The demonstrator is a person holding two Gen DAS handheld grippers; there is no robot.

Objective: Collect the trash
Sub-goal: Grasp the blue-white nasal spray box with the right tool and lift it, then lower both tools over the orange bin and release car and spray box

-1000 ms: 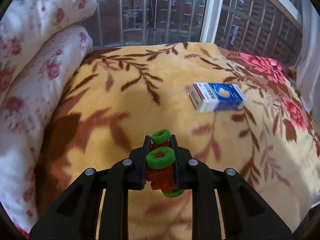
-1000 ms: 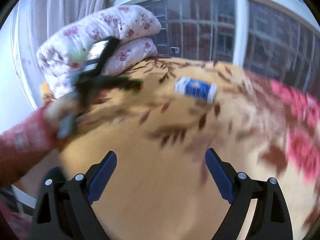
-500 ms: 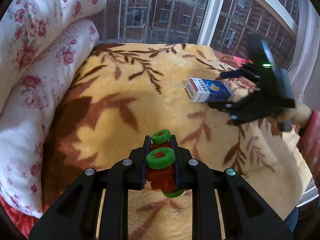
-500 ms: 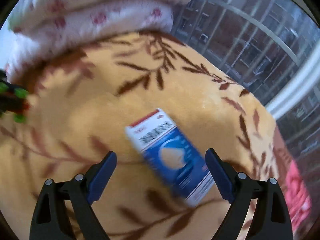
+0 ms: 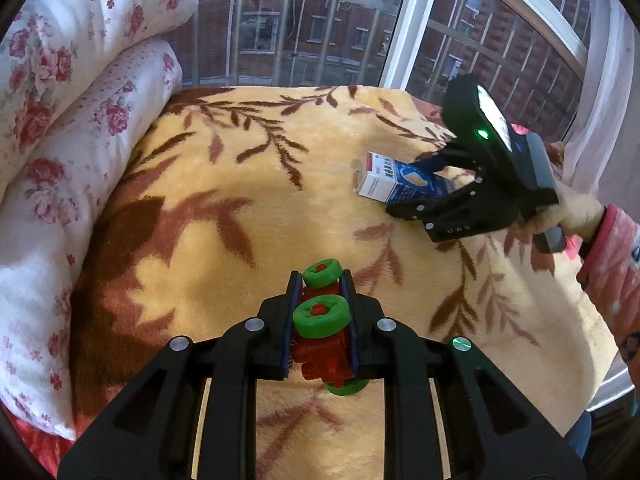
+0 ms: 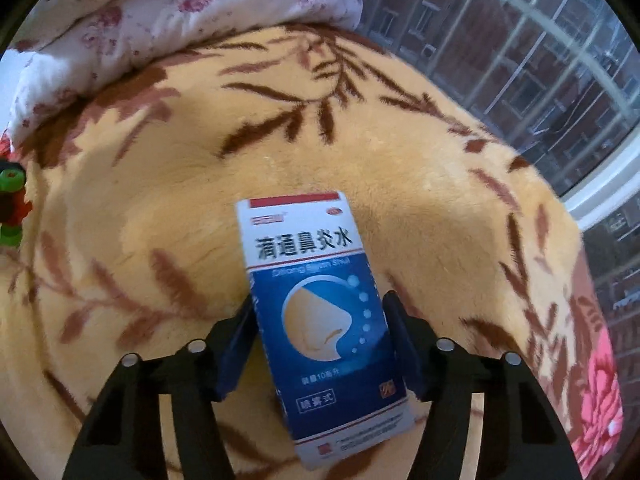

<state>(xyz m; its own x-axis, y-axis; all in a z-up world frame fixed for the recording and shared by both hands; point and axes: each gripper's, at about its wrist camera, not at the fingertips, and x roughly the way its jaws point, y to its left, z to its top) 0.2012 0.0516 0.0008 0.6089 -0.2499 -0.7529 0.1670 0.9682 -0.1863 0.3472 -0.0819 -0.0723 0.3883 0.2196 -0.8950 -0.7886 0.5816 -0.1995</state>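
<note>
Indoors, a leaf-patterned blanket (image 5: 224,184) lies before a window (image 5: 320,28). Left gripper (image 5: 320,300) clamps a red-and-green toy (image 5: 322,328). Right gripper (image 6: 320,312), angled down, jaws just closing, straddles the box (image 6: 316,304) on the blanket's far right; contact unclear.

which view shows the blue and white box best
The right wrist view: the blue and white box fills the centre, its printed top face and nose picture sharp, lying on the blanket between the right gripper's fingers. The left wrist view shows it small and far off, half hidden by that gripper.
</note>
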